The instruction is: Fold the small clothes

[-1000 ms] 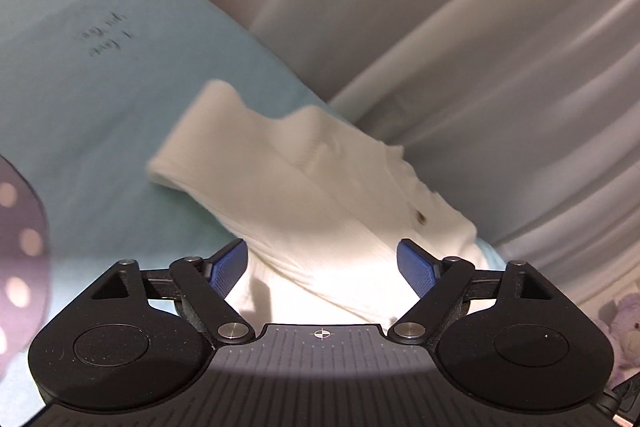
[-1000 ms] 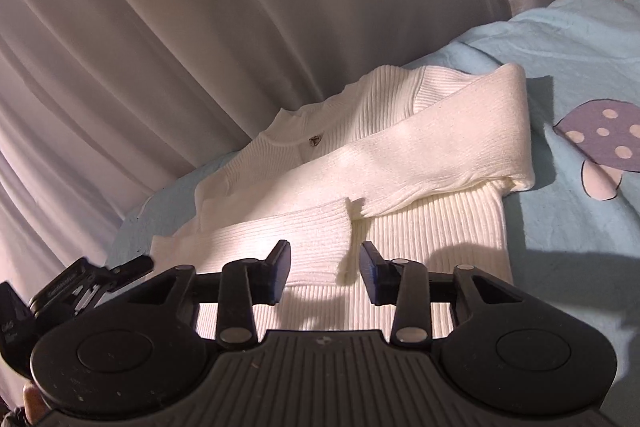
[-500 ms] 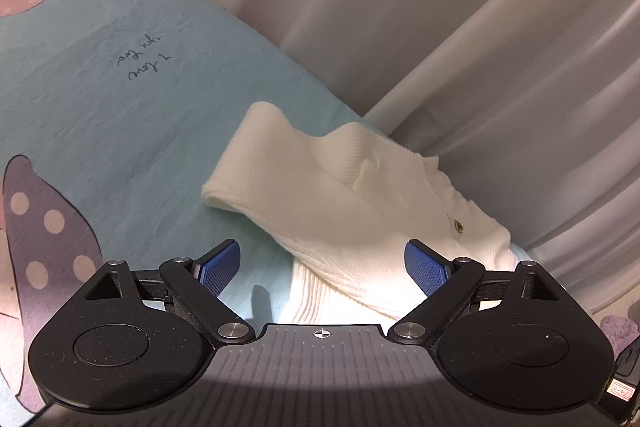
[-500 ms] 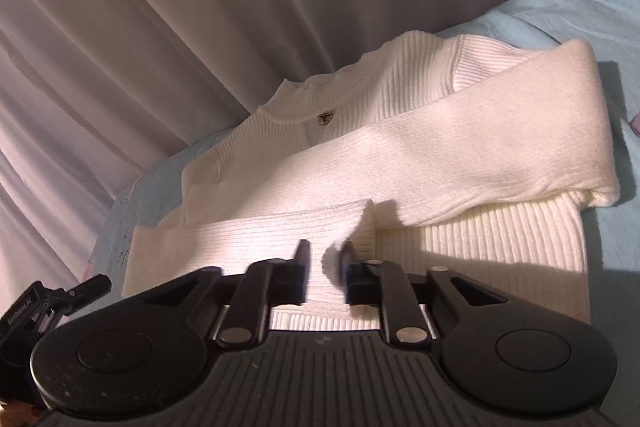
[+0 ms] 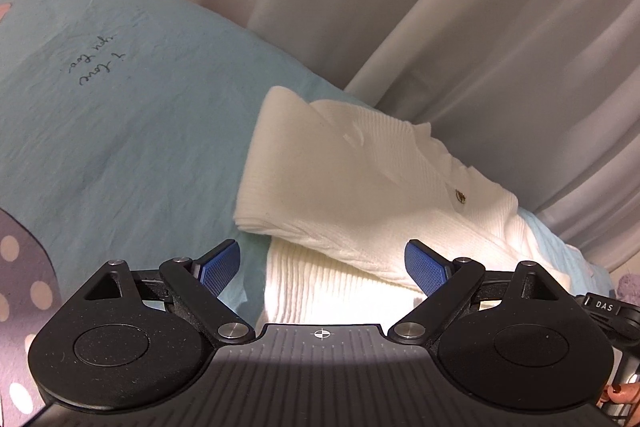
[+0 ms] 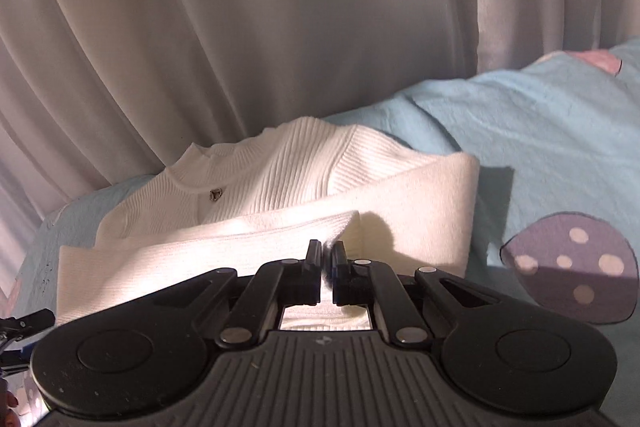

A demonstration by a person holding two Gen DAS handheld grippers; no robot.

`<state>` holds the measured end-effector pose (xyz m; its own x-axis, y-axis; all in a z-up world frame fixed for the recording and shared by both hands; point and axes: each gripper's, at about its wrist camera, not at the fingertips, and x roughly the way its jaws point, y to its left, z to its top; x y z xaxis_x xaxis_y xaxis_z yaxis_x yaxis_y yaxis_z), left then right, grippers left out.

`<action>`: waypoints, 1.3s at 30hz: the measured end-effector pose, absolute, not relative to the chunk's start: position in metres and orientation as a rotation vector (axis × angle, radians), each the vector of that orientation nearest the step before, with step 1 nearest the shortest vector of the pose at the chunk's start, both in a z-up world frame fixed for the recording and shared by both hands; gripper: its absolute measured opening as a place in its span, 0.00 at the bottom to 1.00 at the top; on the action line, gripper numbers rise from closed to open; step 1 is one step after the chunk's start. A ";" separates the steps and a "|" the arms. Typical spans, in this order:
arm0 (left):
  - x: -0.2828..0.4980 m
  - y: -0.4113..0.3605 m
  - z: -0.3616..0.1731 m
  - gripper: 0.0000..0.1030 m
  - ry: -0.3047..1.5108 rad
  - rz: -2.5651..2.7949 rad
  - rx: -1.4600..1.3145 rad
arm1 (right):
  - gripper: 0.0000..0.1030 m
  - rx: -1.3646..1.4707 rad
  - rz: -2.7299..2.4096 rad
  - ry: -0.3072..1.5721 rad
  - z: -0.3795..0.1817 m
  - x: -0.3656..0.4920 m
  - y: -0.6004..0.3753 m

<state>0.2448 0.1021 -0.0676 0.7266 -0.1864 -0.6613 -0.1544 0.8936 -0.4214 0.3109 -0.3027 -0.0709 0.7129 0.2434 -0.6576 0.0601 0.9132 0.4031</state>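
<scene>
A white ribbed sweater [image 5: 360,179] lies on the light blue bedsheet [image 5: 120,127], one sleeve folded across its chest. My left gripper [image 5: 322,265] is open, its blue pads [image 5: 424,267] wide apart just over the sweater's lower edge, gripping nothing. In the right wrist view the sweater [image 6: 280,179] shows its collar and a small metal button [image 6: 216,194]. My right gripper [image 6: 329,251] pinches the cuff of the other sleeve [image 6: 180,259], a fold of white knit between its pads. Its jaws are starting to part by a hair.
Pale curtains [image 5: 440,7] hang close behind the bed along the sweater's far side. The sheet carries a purple spotted mushroom print [image 6: 572,267] and handwriting print [image 5: 96,67]. Part of the other gripper [image 5: 604,307] shows at the right edge.
My right gripper closed on the sleeve cuff and carried it across the sweater's front. My left gripper stayed open and shifted slightly over the lower edge.
</scene>
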 end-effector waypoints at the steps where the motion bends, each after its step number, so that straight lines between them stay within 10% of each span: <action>1: 0.246 0.101 -0.068 0.91 0.765 -0.020 -0.467 | 0.18 0.447 0.120 0.777 -0.073 0.310 -0.305; 14: 0.257 0.094 -0.067 0.91 0.762 -0.012 -0.406 | 0.01 -0.120 -0.055 0.537 -0.036 0.315 -0.254; 20: 0.258 0.090 -0.065 0.91 0.760 0.000 -0.375 | 0.03 -0.022 -0.141 0.586 -0.044 0.324 -0.277; 24: 0.259 0.086 -0.056 0.91 0.712 -0.001 -0.355 | 0.27 0.319 -0.069 0.613 -0.047 0.302 -0.301; 33: 0.282 0.049 -0.057 0.92 0.737 -0.084 -0.283 | 0.26 0.581 -0.027 0.720 -0.088 0.308 -0.305; 39: 0.286 0.037 -0.060 0.92 0.745 -0.112 -0.263 | 0.05 0.397 -0.073 0.655 -0.075 0.305 -0.300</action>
